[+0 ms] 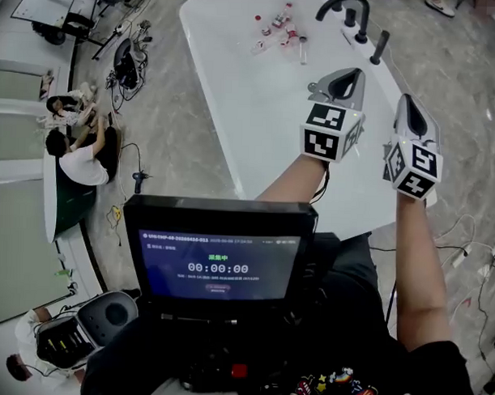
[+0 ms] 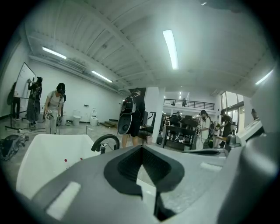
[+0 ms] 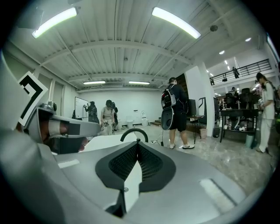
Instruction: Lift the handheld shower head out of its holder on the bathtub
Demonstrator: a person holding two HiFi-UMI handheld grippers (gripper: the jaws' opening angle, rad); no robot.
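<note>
Two hand-held grippers over the rim of a glossy white bathtub (image 1: 259, 96). The left hand-held gripper (image 1: 347, 75) and the right hand-held gripper (image 1: 409, 105) are held side by side, close together but apart, each carrying its cube of square markers. In the left gripper view the left hand-held gripper (image 2: 141, 148) is seen with its jaws closed tip to tip and nothing between them; the same is seen of the right hand-held gripper (image 3: 137, 144) in the right gripper view. The black rod-shaped handheld shower head (image 1: 381, 45) is seated on the tub rim ahead of both hand-held grippers, between their lines, and is touched by neither. The black arched tap spout (image 1: 345, 3) is set further ahead, just beyond the shower head. Small red-capped clear bottles (image 1: 279, 28) are scattered ahead and to the left of the left hand-held gripper. A black chest-mounted monitor (image 1: 218, 260) is shown behind the hand-held grippers.
</note>
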